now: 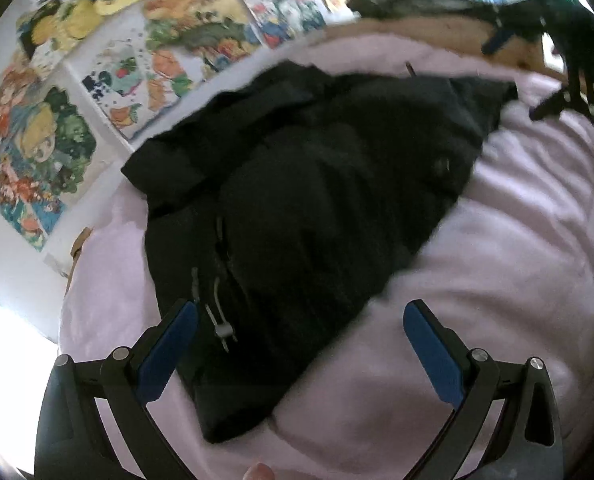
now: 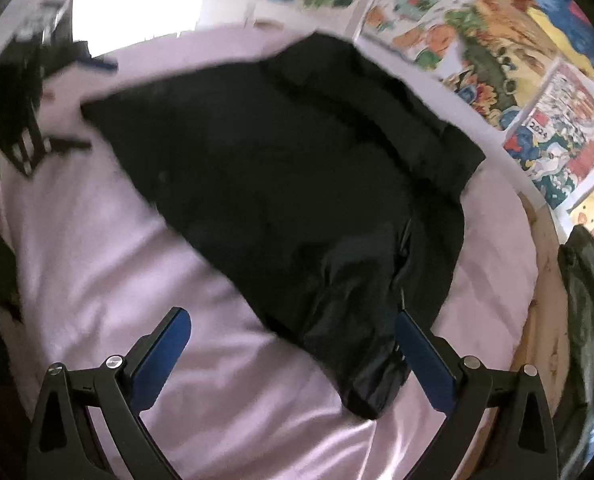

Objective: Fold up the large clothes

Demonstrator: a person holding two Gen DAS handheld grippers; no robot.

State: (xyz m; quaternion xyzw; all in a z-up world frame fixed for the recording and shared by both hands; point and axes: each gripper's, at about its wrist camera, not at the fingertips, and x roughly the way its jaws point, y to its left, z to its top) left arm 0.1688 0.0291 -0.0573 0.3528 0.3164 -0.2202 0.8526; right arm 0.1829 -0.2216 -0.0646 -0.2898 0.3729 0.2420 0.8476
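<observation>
Black jacket lying crumpled across pink bedsheet, drawcord toggle showing near its hem. Left gripper and right gripper both above it, jaws spread wide, empty. Colourful posters on wall beyond.

A large black jacket of smooth, slightly shiny fabric lies partly folded and rumpled, with grey drawcord toggles showing at one edge and one sleeve end trailing outward.
</observation>
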